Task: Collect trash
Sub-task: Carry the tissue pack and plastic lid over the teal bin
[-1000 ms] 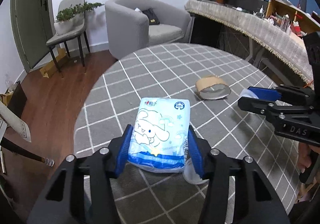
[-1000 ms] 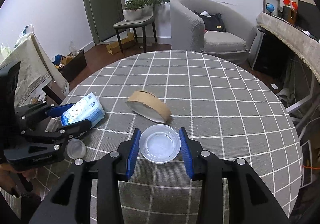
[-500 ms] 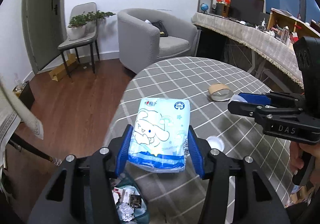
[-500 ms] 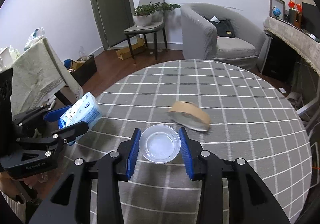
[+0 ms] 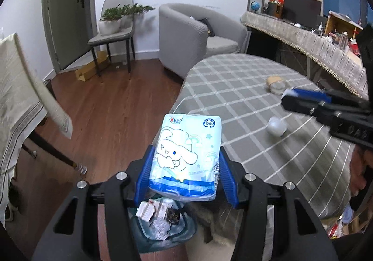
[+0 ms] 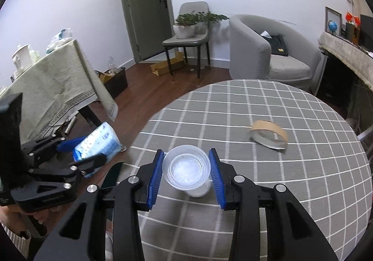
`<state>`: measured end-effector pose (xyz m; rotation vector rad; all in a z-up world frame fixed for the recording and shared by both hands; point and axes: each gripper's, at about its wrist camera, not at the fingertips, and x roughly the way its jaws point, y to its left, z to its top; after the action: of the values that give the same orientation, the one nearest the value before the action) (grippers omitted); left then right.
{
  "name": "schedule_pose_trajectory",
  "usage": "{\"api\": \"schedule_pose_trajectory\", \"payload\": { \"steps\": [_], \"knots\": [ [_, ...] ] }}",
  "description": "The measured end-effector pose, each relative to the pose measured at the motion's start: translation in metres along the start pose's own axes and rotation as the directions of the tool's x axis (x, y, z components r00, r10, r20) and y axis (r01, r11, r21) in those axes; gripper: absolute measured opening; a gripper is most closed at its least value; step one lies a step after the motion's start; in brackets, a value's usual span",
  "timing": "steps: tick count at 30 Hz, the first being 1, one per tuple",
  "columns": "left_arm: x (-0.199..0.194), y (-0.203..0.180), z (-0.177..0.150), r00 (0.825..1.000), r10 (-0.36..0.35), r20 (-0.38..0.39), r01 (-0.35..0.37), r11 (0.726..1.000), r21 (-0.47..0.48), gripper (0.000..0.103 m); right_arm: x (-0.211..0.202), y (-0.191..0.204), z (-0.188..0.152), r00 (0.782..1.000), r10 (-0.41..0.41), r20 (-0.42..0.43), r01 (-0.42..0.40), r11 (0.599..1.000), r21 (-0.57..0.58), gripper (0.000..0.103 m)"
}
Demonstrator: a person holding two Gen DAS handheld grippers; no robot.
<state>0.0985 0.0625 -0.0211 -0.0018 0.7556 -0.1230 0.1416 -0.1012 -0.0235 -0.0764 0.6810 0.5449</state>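
Everything is placed against the round table (image 5: 244,88) with its grey, white-checked cloth. Off the table's left edge, over the wooden floor, a tissue pack (image 5: 187,156) printed with a cartoon dog is clamped between the blue pads of the left gripper (image 5: 186,174), one pad pressed against each side of the pack. Directly below the pack, beside the table's near-left edge, a trash bin (image 5: 163,221) lined with a dark bag is seen, with crumpled paper and small cartons inside. Farther from the table on that side, a second table draped in a beige cloth (image 6: 53,88) is seen. Just inside the table's near edge, a clear plastic cup (image 6: 186,171) is gripped by the right gripper (image 6: 186,172), its rim caught between the two blue pads and its mouth turned toward the camera; whether the cup is lifted clear of the cloth cannot be told. A second small clear cup (image 5: 276,126) is seen in the left wrist view on the cloth, below the right gripper's fingers. Toward the table's right half, a brown tape roll (image 6: 269,135) is lying tilted on the cloth, well apart from the held cup. Beyond the table's far edge, a grey armchair (image 6: 268,51) is seen.
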Motion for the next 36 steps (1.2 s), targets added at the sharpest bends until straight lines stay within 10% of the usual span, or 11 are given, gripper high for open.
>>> {"api": "schedule_pose_trajectory", "payload": {
  "steps": [20,24,36],
  "knots": [
    [0.023,0.077,-0.053,0.974,0.019,-0.226,-0.041,0.995,-0.095,0.058,0.036,0.081,0.01,0.997,0.071,-0.009,-0.072,0.996,-0.061,0.04],
    [0.019,0.087,-0.052,0.976,0.003,-0.217,-0.03,0.992,-0.123,0.07,0.046,0.098,0.01,0.996,0.084,-0.02,-0.086,0.993,-0.083,0.04],
    [-0.026,0.116,-0.041,0.998,0.027,-0.056,-0.036,0.986,-0.161,0.066,0.076,0.132,0.005,0.992,0.102,-0.073,-0.11,0.986,-0.121,0.04]
  ]
}}
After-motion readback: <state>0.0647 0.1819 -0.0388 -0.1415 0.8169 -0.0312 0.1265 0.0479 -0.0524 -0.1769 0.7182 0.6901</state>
